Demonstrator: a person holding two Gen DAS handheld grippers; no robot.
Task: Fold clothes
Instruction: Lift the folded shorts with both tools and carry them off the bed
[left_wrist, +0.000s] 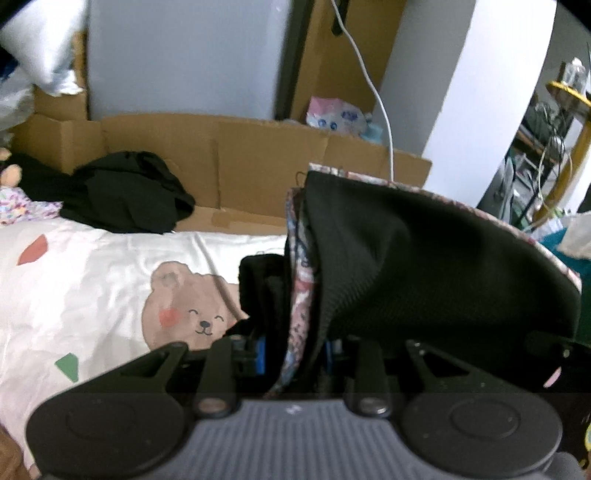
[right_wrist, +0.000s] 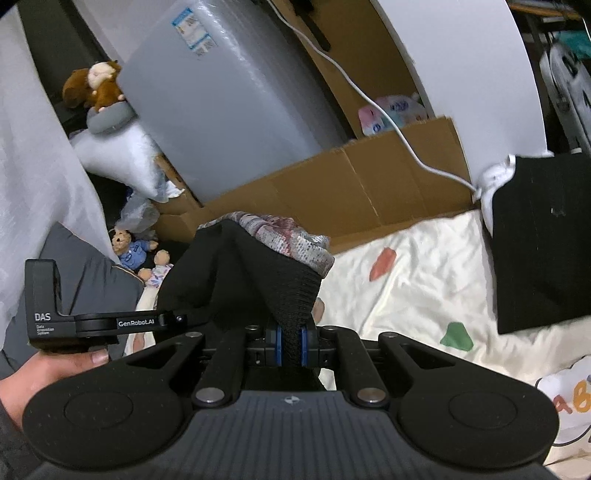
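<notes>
Step in hand, as I judge it: garment lifted off the bed for a fold.

Left gripper (left_wrist: 295, 350), low centre of frame, is clamped on a bunched edge of the black garment (left_wrist: 424, 266) with patterned lining; cloth billows up and right from the jaws.

Right gripper (right_wrist: 290, 347), low centre, is clenched on a ribbed black edge of the garment (right_wrist: 236, 269), which rises above its blue pads (right_wrist: 303, 345).

Bear-print sheet (left_wrist: 92, 280) lies below left.

Next move likely calls for spreading both held edges apart and laying the cloth flat.
</notes>
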